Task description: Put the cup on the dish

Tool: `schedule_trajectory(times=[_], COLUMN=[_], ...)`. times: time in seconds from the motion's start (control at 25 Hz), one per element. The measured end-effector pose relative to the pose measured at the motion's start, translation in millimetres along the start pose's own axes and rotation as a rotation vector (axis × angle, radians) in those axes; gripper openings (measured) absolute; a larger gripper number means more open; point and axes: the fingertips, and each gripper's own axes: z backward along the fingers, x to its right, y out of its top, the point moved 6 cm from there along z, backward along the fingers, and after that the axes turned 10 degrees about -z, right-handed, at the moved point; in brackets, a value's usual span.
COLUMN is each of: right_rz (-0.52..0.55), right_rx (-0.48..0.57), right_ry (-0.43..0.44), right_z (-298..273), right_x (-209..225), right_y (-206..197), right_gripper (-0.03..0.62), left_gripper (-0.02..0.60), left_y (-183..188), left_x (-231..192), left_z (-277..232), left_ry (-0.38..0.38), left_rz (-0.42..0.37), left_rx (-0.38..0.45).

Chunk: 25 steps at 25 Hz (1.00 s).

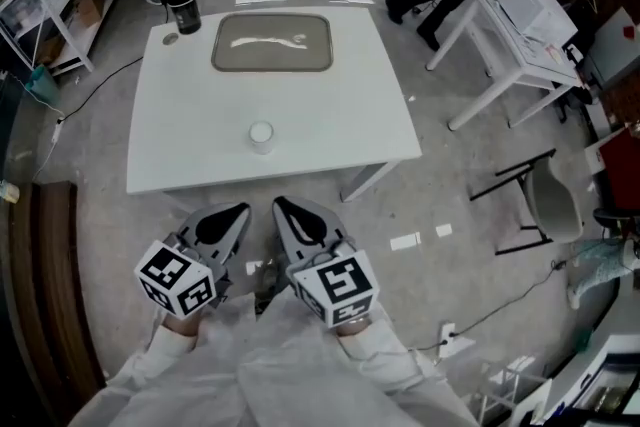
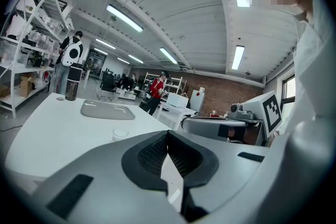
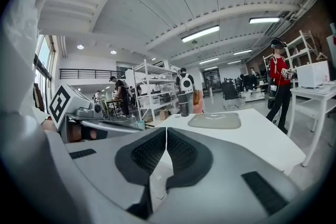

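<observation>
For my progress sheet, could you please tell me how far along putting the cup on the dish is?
Done: nothing; the cup stands on the table, apart from the dish. In hand: nothing; the left tongs and right tongs are shut, empty, short of the table. Left: grasp the cup and set it on the dish.

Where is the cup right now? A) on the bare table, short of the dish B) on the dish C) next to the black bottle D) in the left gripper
A: the cup stands alone on the white table, clearly apart from the grey dish farther back.
</observation>
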Motion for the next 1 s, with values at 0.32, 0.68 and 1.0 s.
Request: schedule_trajectory(times=[0.32,0.68,1.0], right_rz=[0.033,0.060,0.072], right_rx=[-0.032,-0.077,-0.105], right_ry=[0.068,0.138,0.187], right_z=[-59.3,-128.0,-155.2], right_x=[47.6,102.5,132.3], right_y=[33.3,71.9,84.4], right_gripper=[0.015,0.015,0.015], left_gripper=[0.008,0.008,0.008], left_y=[21.5,46.7,58.7], left_x=[-51.6,-111.8,-137.0], left_z=[-51.9,-113.1,-142.4], left_ry=[0.049,0.104,0.157], left_rz=[0.027,0.033,0.044], left_rx=[0.004,0.020,0.030])
